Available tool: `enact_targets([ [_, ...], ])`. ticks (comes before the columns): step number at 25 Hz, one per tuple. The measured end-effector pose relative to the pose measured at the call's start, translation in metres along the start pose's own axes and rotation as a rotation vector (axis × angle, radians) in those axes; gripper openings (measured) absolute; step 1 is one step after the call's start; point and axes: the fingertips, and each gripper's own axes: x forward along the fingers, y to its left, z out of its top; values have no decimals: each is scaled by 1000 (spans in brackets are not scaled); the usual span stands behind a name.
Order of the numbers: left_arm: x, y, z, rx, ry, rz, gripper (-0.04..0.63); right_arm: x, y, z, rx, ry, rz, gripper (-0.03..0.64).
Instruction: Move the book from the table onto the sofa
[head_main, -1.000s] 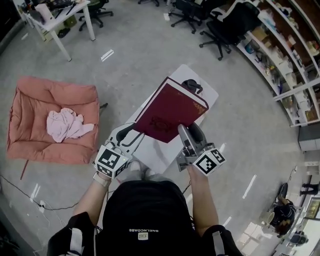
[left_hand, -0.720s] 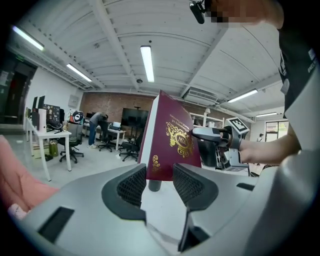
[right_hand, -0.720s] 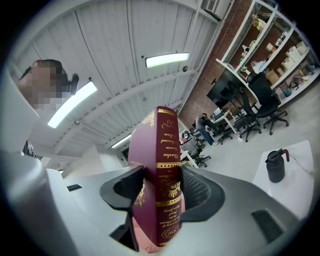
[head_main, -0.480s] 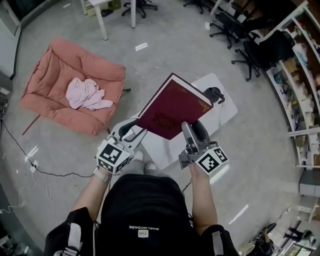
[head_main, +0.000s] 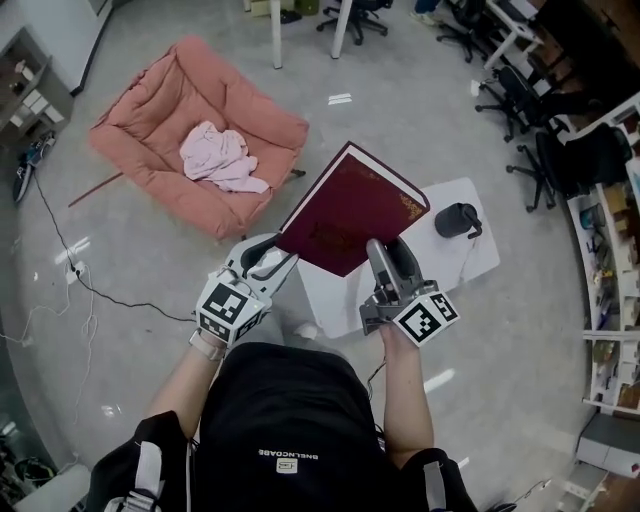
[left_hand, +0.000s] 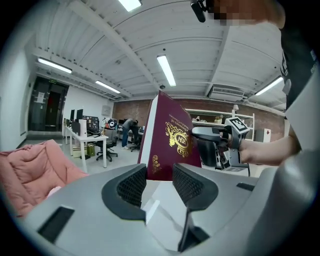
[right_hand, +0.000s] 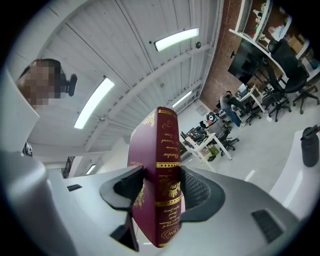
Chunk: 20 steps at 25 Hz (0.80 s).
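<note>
**Book in transit between table and sofa.** The book (head_main: 350, 210), maroon with gilt tooling, was held tilted in the air, clear of the table (head_main: 472, 262), with its lower edge toward the person. The right gripper (head_main: 383, 262) had its jaws clamped across the foot of the spine, a pad pressing on each cover. This grip probably bore most of the weight. The left gripper (head_main: 272, 258) had its jaws round the opposite lower corner and apparently closed on it, though the pads hid the contact itself in the left gripper view. Two grips at opposite corners would keep a large, stiff volume from swinging or falling open. A dark mug (head_main: 457, 220) stood on the table. The sofa (head_main: 145, 100), pink and cushioned with a pale cloth (head_main: 222, 157) lying on it, stood well apart, ahead and to the left. The carry was judged to be under way, with the placing not yet done.
</note>
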Motion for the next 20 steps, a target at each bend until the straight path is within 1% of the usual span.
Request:
enact_targets([
  [4,-25,20,-3,-14,-3,61,175,26,17,-16,8,47,50,250],
  [12,-72,78,-6,-39,-19,168,175,93,54,-47,17,115,137,250],
  [20,-125,166,-21,-73,-26,248,173,186,94,-99,23,187,195,252],
])
